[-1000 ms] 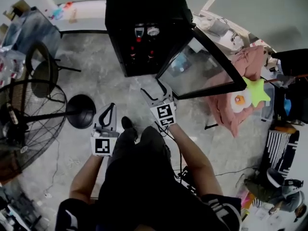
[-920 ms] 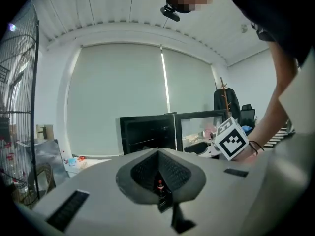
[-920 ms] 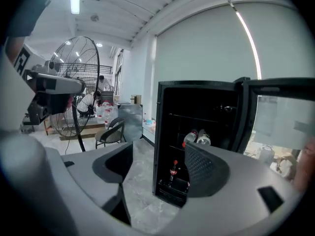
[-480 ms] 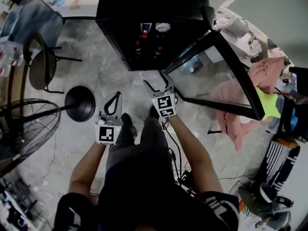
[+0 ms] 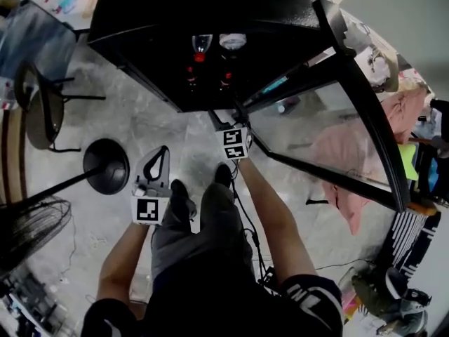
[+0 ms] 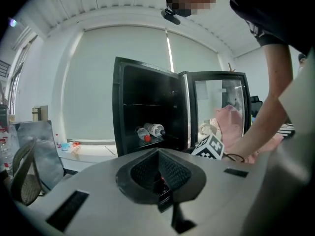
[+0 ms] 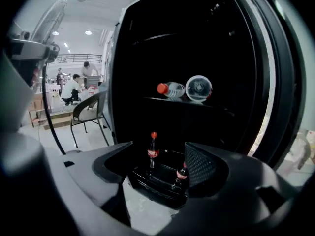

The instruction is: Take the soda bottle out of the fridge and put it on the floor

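Holds the right gripper (image 5: pixel 228 120) forward at the centre of the head view, just short of the open fridge (image 5: pixel 175 5), jaws spread wide with nothing between them, probably to line up on a soda bottle (image 7: pixel 153 149) before closing in. Frames that bottle in the gap at the middle of the right gripper view: upright on the bottom shelf, slim, dark, with red cap and red label, and a second bottle (image 7: pixel 182 173) of the same kind just to its lower right. Leaves two clear bottles (image 7: pixel 184 88) lying on their sides on the shelf above. Parks the left gripper (image 5: pixel 161 154) lower left of centre, well back from the fridge, pads pressed together on nothing, likely because one gripper seems enough. Has the glass door (image 5: pixel 330 128) swung wide to the right of the frame, giving open reach to the shelves. Shows bare grey floor (image 5: pixel 151 114) before the fridge, seemingly room to set the bottle down. Touches no bottle as yet.
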`<action>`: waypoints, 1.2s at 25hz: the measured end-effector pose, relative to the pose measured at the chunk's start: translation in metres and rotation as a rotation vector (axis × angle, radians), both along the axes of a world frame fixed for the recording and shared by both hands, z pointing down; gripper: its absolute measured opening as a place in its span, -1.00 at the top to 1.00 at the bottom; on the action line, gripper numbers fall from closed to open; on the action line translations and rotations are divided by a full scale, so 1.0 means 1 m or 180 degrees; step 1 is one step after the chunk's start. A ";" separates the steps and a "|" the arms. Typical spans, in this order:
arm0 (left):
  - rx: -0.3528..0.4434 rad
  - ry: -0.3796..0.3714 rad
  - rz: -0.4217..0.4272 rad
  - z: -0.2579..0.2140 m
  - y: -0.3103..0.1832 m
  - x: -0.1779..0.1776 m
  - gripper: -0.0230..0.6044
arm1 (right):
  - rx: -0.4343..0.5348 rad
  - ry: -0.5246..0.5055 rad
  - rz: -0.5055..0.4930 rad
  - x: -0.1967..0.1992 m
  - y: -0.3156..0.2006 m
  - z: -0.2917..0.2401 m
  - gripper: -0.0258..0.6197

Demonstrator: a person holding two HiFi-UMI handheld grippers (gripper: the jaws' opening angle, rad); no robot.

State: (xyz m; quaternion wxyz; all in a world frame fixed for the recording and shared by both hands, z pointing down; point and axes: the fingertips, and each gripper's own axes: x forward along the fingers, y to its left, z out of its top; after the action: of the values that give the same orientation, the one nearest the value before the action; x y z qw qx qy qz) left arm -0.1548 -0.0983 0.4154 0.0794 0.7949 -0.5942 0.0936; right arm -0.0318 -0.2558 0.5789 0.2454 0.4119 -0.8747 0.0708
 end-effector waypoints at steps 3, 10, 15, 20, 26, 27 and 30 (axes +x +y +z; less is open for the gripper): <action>-0.0022 -0.0009 0.0008 0.028 -0.006 -0.005 0.85 | -0.0015 0.0045 0.0177 0.002 -0.031 0.044 -0.13; -0.0043 -0.0035 0.0059 0.073 -0.019 -0.011 0.85 | -0.0007 0.0096 0.0611 0.012 -0.086 0.113 -0.12; -0.0054 -0.0040 0.0087 0.095 -0.026 -0.017 0.85 | 0.0017 0.0147 0.0887 0.011 -0.117 0.152 -0.10; -0.0019 -0.0051 0.0081 0.112 -0.029 -0.027 0.85 | -0.0035 0.0127 0.1138 0.014 -0.141 0.186 -0.09; 0.0001 -0.0058 0.0083 0.134 -0.030 -0.031 0.85 | -0.0072 0.0162 0.1319 0.020 -0.167 0.223 -0.04; 0.0002 -0.0065 0.0088 0.136 -0.029 -0.032 0.85 | -0.0075 0.0150 0.1357 0.021 -0.170 0.227 -0.04; -0.0025 -0.0077 0.0092 0.143 -0.025 -0.035 0.85 | -0.0099 0.0146 0.1442 0.025 -0.179 0.238 -0.03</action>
State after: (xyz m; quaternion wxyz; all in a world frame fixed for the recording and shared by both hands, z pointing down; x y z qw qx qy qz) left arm -0.1895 -0.1237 0.5581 0.0739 0.8019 -0.5832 0.1066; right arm -0.0069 -0.4345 0.8170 0.2493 0.5955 -0.7529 0.1282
